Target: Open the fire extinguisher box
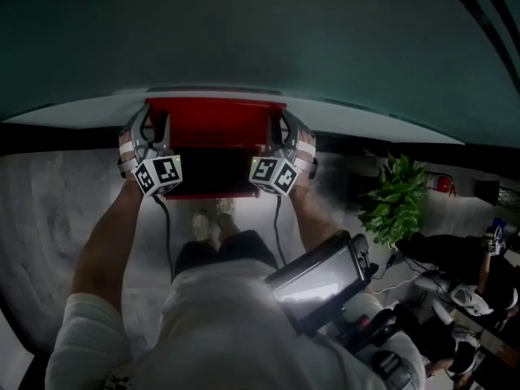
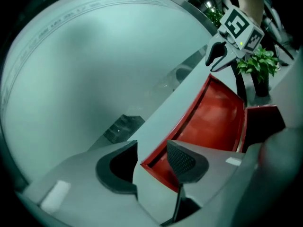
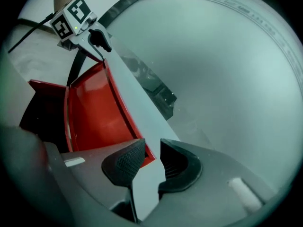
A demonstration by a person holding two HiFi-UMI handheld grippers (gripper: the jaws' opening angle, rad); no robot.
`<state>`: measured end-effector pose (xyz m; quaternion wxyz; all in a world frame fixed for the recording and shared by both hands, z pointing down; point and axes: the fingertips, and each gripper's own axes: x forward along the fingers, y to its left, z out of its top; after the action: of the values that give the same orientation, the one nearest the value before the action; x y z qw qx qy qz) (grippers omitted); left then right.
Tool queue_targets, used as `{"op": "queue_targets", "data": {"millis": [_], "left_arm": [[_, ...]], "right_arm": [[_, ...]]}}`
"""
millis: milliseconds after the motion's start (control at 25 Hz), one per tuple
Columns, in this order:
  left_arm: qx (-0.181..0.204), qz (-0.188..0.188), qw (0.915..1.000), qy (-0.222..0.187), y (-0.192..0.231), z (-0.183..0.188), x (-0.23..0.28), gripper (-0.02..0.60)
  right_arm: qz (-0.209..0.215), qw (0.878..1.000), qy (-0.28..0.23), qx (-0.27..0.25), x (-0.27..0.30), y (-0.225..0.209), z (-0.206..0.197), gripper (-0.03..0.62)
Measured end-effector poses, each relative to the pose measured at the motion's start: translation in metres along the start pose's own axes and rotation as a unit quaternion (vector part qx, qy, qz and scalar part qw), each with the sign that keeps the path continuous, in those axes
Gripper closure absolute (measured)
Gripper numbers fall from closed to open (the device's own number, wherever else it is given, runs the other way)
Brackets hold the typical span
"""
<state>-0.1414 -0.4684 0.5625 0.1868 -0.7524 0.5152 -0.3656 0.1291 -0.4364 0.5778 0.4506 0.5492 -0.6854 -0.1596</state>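
The red fire extinguisher box (image 1: 213,187) stands on the floor against a pale wall, its lid (image 1: 215,123) tilted up towards the wall. My left gripper (image 1: 151,130) is at the lid's left end. In the left gripper view the lid's rim (image 2: 163,122) lies between the jaws of the left gripper (image 2: 151,162), with a red gap beside the inner pad (image 2: 182,161), so it stands open. My right gripper (image 1: 284,130) is at the lid's right end. In the right gripper view the right gripper (image 3: 152,160) is shut on the lid's rim (image 3: 125,86).
A potted green plant (image 1: 398,195) stands to the right of the box. A dark device (image 1: 321,276) hangs at the person's waist. Cables and gear lie on the floor at the far right (image 1: 455,283). The person's feet (image 1: 211,218) are just in front of the box.
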Motion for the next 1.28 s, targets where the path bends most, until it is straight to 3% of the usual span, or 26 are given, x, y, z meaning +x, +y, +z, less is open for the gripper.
{"op": "queue_targets", "data": {"millis": [80,200,280,360,440,560,640,760,840,1040,1280], "left_arm": [[-0.026,-0.004,0.9996,-0.011,0.003,0.009,-0.014,0.406],[-0.066,0.005,0.9974,-0.029,0.008,0.02,-0.044,0.493],[-0.087,0.011,0.9951,-0.045,0.012,0.029,-0.064,0.559],[-0.117,0.004,0.9914,-0.06,0.011,0.04,-0.085,0.578],[-0.159,-0.011,0.9849,-0.068,0.012,0.05,-0.111,0.578],[-0.225,-0.024,0.971,-0.077,0.02,0.059,-0.154,0.578],[-0.26,-0.032,0.9614,-0.085,0.021,0.061,-0.179,0.578],[-0.293,-0.051,0.9502,-0.093,0.019,0.063,-0.214,0.58],[-0.301,-0.064,0.9468,-0.096,0.013,0.069,-0.237,0.58],[-0.291,-0.077,0.9474,-0.108,-0.029,0.086,-0.302,0.58],[-0.291,-0.093,0.9474,-0.097,-0.052,0.082,-0.344,0.58]], "right_arm": [[0.003,1.0,-0.004,0.028,-0.016,-0.005,0.008,0.515],[0.014,0.995,-0.01,0.093,-0.045,-0.009,0.021,0.568],[0.025,0.989,-0.016,0.145,-0.065,-0.01,0.03,0.58],[0.03,0.98,-0.025,0.193,-0.088,-0.015,0.038,0.58],[0.037,0.967,-0.032,0.252,-0.115,-0.02,0.047,0.58],[0.047,0.936,-0.036,0.347,-0.16,-0.023,0.059,0.58],[0.052,0.922,-0.038,0.382,-0.187,-0.018,0.063,0.58],[0.055,0.909,-0.049,0.409,-0.228,-0.009,0.074,0.58],[0.061,0.907,-0.055,0.412,-0.253,-0.002,0.078,0.58],[0.085,0.909,-0.073,0.401,-0.317,0.022,0.061,0.581],[0.122,0.91,-0.075,0.389,-0.35,0.051,0.061,0.58]]}}
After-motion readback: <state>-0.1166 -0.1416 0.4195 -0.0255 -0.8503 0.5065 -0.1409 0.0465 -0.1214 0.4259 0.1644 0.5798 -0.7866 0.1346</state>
